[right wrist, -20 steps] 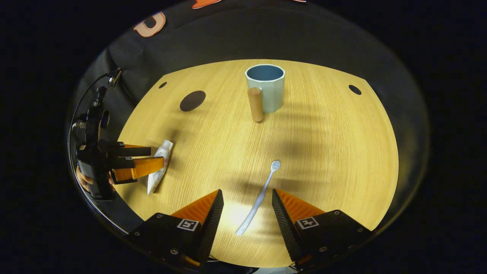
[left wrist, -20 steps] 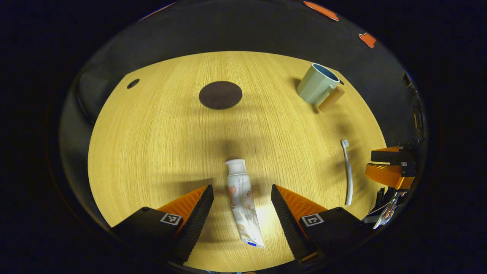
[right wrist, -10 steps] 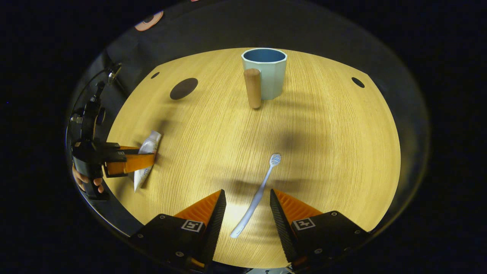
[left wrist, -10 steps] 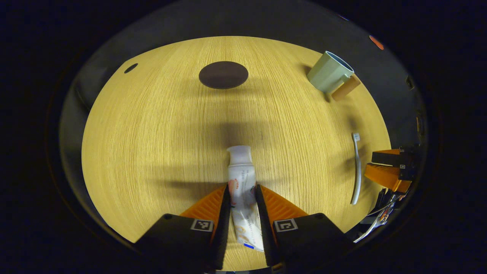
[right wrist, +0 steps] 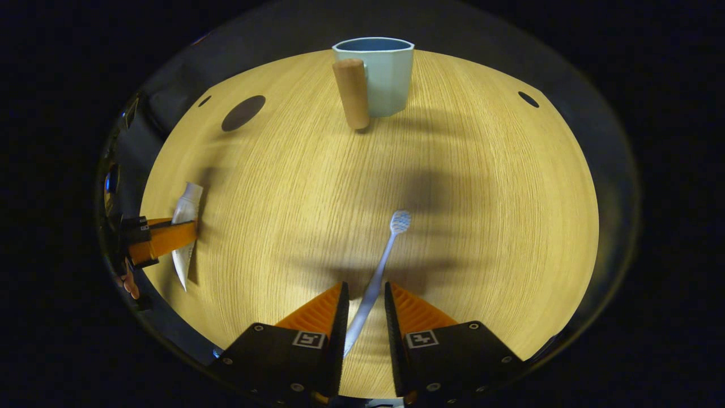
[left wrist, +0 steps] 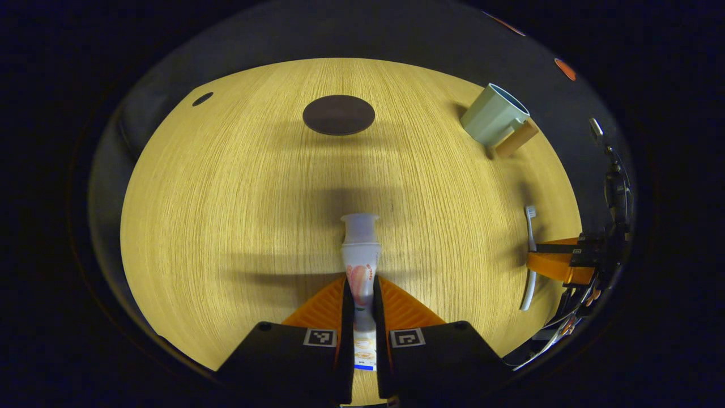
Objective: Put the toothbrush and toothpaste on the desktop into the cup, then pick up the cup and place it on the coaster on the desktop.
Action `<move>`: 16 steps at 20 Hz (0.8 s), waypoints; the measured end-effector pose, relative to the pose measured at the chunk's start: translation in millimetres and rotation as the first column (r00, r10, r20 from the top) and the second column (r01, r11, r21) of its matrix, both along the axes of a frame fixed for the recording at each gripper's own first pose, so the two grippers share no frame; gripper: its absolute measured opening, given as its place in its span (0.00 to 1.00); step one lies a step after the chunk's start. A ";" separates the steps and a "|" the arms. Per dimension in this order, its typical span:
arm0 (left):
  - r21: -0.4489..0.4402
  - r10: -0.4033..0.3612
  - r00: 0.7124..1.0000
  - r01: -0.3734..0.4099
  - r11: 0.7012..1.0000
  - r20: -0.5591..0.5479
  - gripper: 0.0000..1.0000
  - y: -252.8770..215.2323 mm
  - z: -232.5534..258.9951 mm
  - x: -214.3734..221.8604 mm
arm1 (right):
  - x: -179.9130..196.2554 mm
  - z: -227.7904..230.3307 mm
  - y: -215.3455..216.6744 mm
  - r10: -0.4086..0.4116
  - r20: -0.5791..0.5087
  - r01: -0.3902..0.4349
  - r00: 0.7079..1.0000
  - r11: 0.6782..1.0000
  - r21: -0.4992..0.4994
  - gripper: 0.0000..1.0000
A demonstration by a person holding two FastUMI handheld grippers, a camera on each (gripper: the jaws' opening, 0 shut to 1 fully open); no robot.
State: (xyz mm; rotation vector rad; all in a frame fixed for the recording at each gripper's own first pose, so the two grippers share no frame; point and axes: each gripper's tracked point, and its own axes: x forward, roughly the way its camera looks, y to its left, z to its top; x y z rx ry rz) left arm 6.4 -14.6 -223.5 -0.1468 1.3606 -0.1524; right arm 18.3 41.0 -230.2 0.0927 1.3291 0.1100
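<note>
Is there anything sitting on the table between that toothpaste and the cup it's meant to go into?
Nothing visible. Bare table lies between the toothpaste, pinched in the left hand-held gripper, and the cup. The coaster sits off to the side.

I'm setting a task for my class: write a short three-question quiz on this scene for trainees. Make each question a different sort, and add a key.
1. True or false: the cup stands upright on the table, off the coaster.
2. Fill in: the toothbrush lies on the table between the fingers of the ___ tool.
3. What does the left tool clamp? A. toothbrush B. toothpaste C. coaster

Key: 1 true; 2 right, meaning the right tool; 3 B.
</note>
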 end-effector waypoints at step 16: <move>-0.056 -0.020 0.987 0.029 0.998 0.158 0.20 21.1 45.2 42.1 | 21.1 34.5 -7.1 -0.077 0.230 0.045 0.970 0.989 0.141 0.08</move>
